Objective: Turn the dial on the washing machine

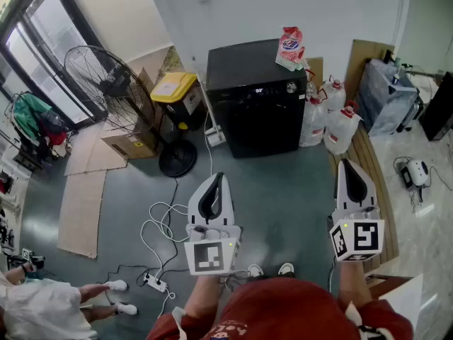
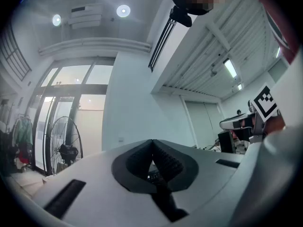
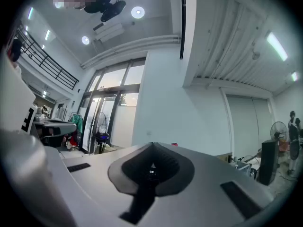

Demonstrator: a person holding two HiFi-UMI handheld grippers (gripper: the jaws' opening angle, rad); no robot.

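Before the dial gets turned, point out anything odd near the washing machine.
A red and white bag sits at the right edge on top of the washing machine. White cables lie tangled on the floor before it, a likely trip risk.

At upper centre the black washing machine (image 1: pixel 255 112) looks smooth with a slight sheen, the sheets (image 1: pixel 81 204) at left are dull brown cardboard, and the grey floor (image 1: pixel 283 190) is smooth and faintly glossy.

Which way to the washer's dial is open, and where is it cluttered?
Bare floor straight before the washer leads to the dial. Washer top is free left of the bag. Crowded: jugs at its right, yellow bin and fan at its left, cables on the floor lower left.
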